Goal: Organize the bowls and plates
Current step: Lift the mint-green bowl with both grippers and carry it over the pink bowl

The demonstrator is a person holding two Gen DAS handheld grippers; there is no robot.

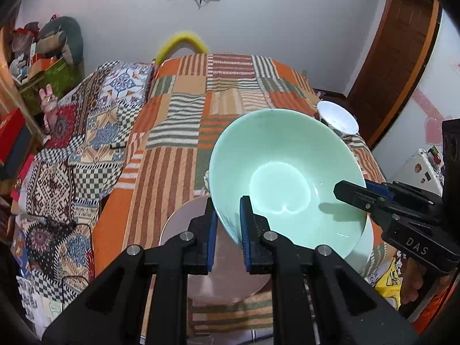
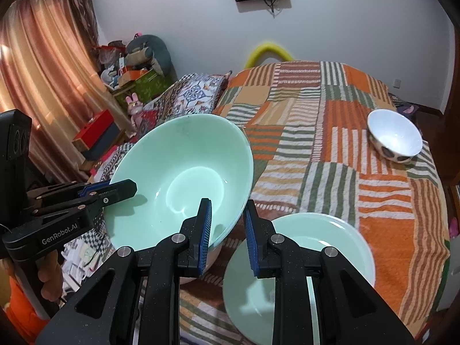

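So both grippers are on the same big mint-green bowl, one on each side of its rim, and the bowl is tilted up off the bed with its inside facing the cameras.

Starting at the left: the left gripper has its blue-padded fingers straddling the near-left edge of the bowl's rim, one pad outside the wall and one inside. There's a gap between the pads, though whether they're actually pinching the thin rim or just sitting around it I honestly can't tell. Right under those fingers there's a pinkish plate lying flat on the striped orange blanket.

Moving over, from the right wrist view the right gripper is doing the same thing on the bowl's opposite edge: left pad inside the bowl, right pad just outside the rim. Same story, can't say for sure if it's clamped or loose.

Just below and to the right of the right gripper's fingers sits a pale green plate, flat on the blanket. Further ahead and off to the right, well apart from everything else, is a small white bowl with dark spots on the outside, upright near the bed's edge.
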